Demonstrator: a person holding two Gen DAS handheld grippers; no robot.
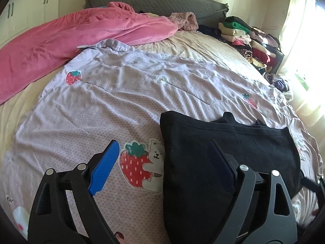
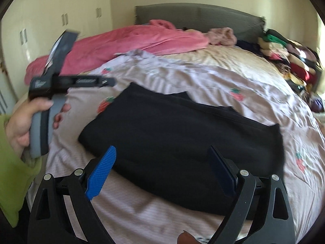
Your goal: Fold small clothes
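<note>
Lying folded on the bed's strawberry-print sheet [image 1: 121,101], black garment [image 2: 182,132] sits below 2 grippers, left gripper [image 1: 164,162] and right gripper [image 2: 162,166], jaws wide, empty; a careless regrasp could undo its fold.

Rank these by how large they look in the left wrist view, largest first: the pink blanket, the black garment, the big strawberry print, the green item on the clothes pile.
1. pink blanket and black garment: too alike to separate, and the garment lies nearer the camera
2. strawberry print
3. green item
</note>
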